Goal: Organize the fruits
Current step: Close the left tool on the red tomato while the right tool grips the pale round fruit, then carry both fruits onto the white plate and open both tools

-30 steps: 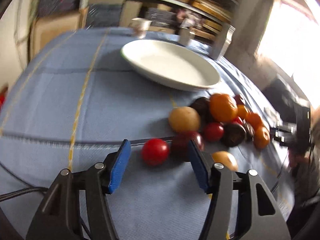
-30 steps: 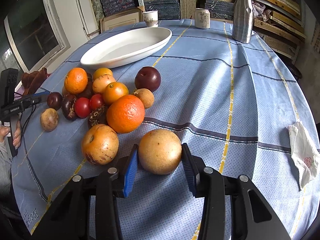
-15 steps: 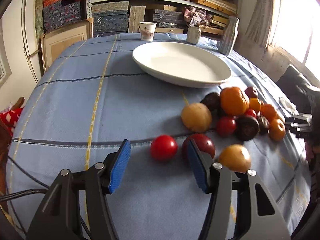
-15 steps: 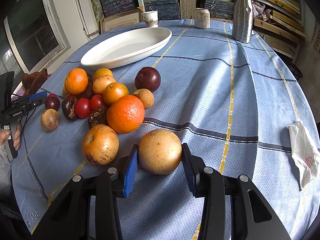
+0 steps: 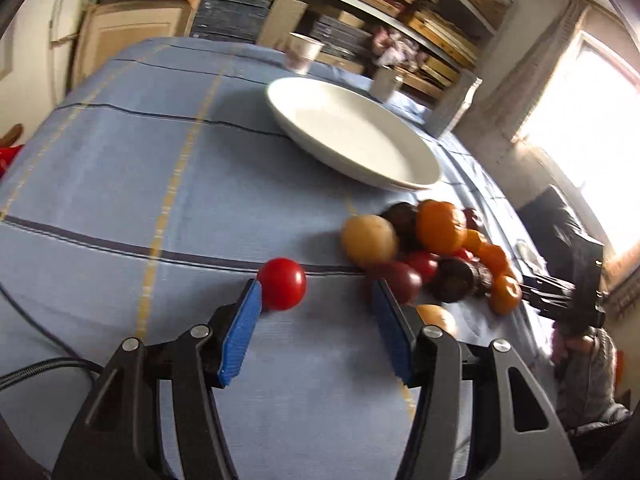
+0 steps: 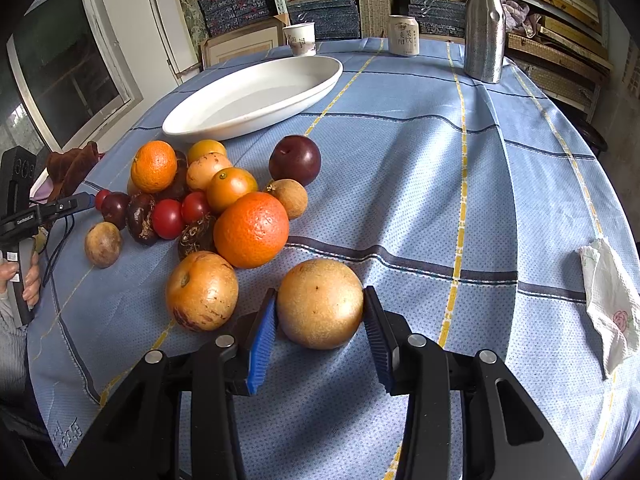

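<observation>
A: Left wrist view, from the left edge. What lies on the bench [image 5: 120, 168]?

B: A blue cloth with yellow and dark stripes covers it. The left claw [image 5: 316, 296] stands with its blue pads apart, gripping nothing. A red tomato [image 5: 282, 283] sits at the tip of the left pad [image 5: 240, 332]; whether they touch cannot be told. The right pad's tip overlaps a dark red plum [image 5: 396, 282] in the picture. The picture is blurred.

A: And further right?

B: The fruit pile [image 5: 436, 248]: a tan round fruit, an orange, small reds and dark ones, all touching. Beyond it rests the white oval dish [image 5: 352, 136], its long axis running from upper left to lower right.

A: Right wrist view, same order?

B: At the far left a hand [image 6: 24, 280] holds the other tool. Next comes the pile: a small orange [image 6: 154, 166], two tomatoes [image 6: 180, 212], a large orange [image 6: 251, 230] and a mottled orange-yellow fruit [image 6: 202, 290]. A dark plum [image 6: 295, 159] sits beside the pile.

A: The right claw?

B: The right claw [image 6: 320, 320] is closed on a golden round fruit [image 6: 320, 304] resting on the cloth, both pads against its sides. The fruit is near-spherical, so no long axis can be told.

A: Behind and right?

B: The dish here runs lower left to upper right. A paper cup [image 6: 300, 39], a can [image 6: 404, 35] and a steel bottle [image 6: 484, 26] stand upright at the far edge. A crumpled cloth [image 6: 610, 308] lies at the right.
</observation>
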The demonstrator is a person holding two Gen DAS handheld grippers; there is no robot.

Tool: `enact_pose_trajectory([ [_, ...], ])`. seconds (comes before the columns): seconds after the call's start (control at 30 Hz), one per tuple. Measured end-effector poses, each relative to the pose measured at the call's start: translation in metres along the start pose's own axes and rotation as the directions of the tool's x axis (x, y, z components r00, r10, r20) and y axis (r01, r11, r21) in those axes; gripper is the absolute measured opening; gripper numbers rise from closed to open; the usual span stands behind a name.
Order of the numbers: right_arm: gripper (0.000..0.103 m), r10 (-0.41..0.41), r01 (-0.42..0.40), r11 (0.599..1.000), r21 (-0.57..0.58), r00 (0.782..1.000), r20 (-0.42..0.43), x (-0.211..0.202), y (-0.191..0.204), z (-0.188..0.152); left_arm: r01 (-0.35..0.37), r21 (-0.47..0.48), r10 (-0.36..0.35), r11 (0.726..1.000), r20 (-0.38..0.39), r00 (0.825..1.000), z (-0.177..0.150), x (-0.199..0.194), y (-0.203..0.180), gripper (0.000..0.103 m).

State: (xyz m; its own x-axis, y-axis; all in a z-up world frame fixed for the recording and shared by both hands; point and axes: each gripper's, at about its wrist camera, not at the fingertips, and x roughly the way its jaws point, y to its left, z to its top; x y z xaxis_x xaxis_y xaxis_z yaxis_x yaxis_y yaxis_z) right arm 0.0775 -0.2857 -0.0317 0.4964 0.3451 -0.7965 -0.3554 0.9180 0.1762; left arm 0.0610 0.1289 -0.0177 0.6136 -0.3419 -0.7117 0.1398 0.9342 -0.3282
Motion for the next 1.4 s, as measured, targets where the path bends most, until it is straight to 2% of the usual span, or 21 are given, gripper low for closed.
enact_pose_trajectory([
  [0.07, 0.043, 0.001, -0.001, 1.000, 0.001, 1.000, 0.000, 0.000, -0.001, 0.000, -0.116, 0.105, 0.116, 0.988, 0.000, 0.993, -0.004, 0.004, -0.013, 0.056],
  [0.17, 0.043, 0.003, -0.003, 1.000, 0.002, 1.000, 0.001, 0.000, -0.001, 0.000, -0.226, 0.224, 0.232, 0.948, 0.003, 0.973, -0.009, 0.015, -0.032, 0.059],
  [0.23, 0.043, 0.003, -0.003, 1.000, 0.002, 1.000, 0.001, 0.000, 0.000, 0.000, -0.254, 0.237, 0.257, 0.938, 0.016, 0.966, -0.005, 0.017, -0.032, 0.060],
  [0.33, 0.043, 0.003, -0.003, 1.000, 0.002, 1.000, 0.001, 0.000, 0.000, 0.000, -0.268, 0.194, 0.268, 0.944, 0.028, 0.963, 0.006, 0.017, -0.023, 0.059],
  [0.47, 0.043, 0.001, -0.001, 1.000, 0.001, 1.000, 0.001, 0.000, -0.001, 0.000, -0.294, 0.193, 0.296, 0.936, 0.021, 0.955, 0.011, 0.025, -0.018, 0.059],
  [0.6, 0.043, -0.005, 0.005, 1.000, -0.004, 1.000, 0.000, 0.000, 0.000, 0.000, -0.302, 0.146, 0.304, 0.942, 0.011, 0.953, 0.023, 0.032, 0.000, 0.052],
  [0.7, 0.043, -0.007, 0.007, 1.000, -0.006, 1.000, 0.000, 0.000, 0.001, 0.000, -0.267, 0.108, 0.270, 0.958, -0.018, 0.963, 0.028, 0.039, 0.011, 0.044],
  [0.77, 0.043, -0.008, 0.008, 1.000, -0.007, 1.000, 0.000, 0.000, 0.000, 0.000, -0.267, 0.147, 0.272, 0.953, -0.019, 0.962, 0.026, 0.040, 0.003, 0.043],
  [0.83, 0.043, -0.009, 0.009, 1.000, -0.007, 1.000, 0.000, 0.000, 0.001, 0.000, -0.271, 0.191, 0.279, 0.943, -0.019, 0.960, 0.020, 0.040, -0.006, 0.033],
  [0.87, 0.043, -0.009, 0.009, 1.000, -0.007, 1.000, 0.001, 0.000, 0.000, 0.001, -0.268, 0.201, 0.277, 0.942, -0.017, 0.961, 0.019, 0.039, -0.009, 0.031],
  [1.0, 0.042, -0.013, 0.013, 1.000, -0.010, 1.000, 0.001, -0.001, 0.002, 0.000, -0.254, 0.199, 0.263, 0.946, -0.017, 0.965, 0.014, 0.036, -0.014, 0.031],
  [1.23, 0.041, -0.041, 0.041, 0.999, -0.033, 0.999, 0.006, -0.002, 0.006, 0.001, -0.192, 0.205, 0.195, 0.960, 0.009, 0.981, 0.012, 0.029, -0.033, 0.031],
  [1.4, 0.041, -0.043, 0.045, 0.998, -0.041, 0.997, 0.067, -0.021, 0.010, 0.013, -0.155, 0.211, 0.148, 0.965, 0.049, 0.988, 0.028, 0.020, -0.054, 0.031],
])
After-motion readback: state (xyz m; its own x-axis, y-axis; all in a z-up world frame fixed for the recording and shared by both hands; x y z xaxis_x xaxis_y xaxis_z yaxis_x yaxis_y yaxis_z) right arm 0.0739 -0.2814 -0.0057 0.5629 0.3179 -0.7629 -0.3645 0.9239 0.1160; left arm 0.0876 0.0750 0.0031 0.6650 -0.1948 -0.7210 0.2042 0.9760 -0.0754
